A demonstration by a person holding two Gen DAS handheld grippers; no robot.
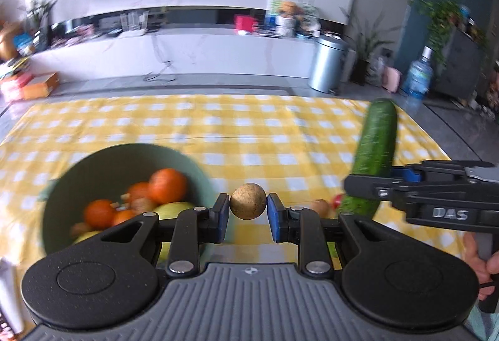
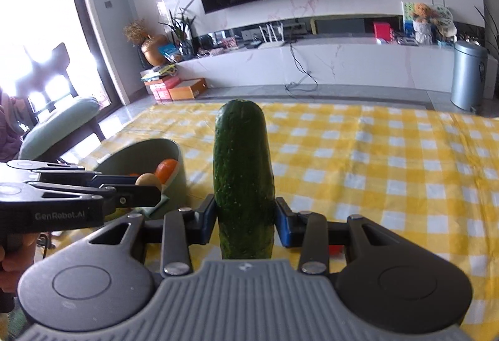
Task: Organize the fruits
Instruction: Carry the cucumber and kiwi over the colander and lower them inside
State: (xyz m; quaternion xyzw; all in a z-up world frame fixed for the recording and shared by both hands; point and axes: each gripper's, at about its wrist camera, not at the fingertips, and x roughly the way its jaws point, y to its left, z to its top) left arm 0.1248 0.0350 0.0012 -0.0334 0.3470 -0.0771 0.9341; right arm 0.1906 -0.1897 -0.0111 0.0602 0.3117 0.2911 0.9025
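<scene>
My left gripper [image 1: 248, 210] is shut on a small round brown fruit [image 1: 248, 201], held in the air just right of a green bowl [image 1: 124, 152]. Oranges [image 1: 167, 186] and a yellow-green fruit [image 1: 174, 210] lie in the bowl. In the right wrist view, a dark green cucumber [image 2: 243, 172] stands upright between the pads of my right gripper [image 2: 244, 222], which is shut on its lower part. From the left wrist view, that cucumber [image 1: 375, 147] and the right gripper [image 1: 374, 186] hang at the right. From the right wrist view, the left gripper [image 2: 146, 186] carries the brown fruit [image 2: 149, 179] beside the bowl [image 2: 146, 153].
A yellow and white checked cloth [image 1: 218, 122] covers the table. A tan fruit [image 1: 321, 206] and a red one [image 1: 336, 200] lie on it behind my left gripper's right finger. A person's hand [image 1: 480, 260] grips the right handle. A metal bin [image 1: 327, 63] stands on the floor beyond.
</scene>
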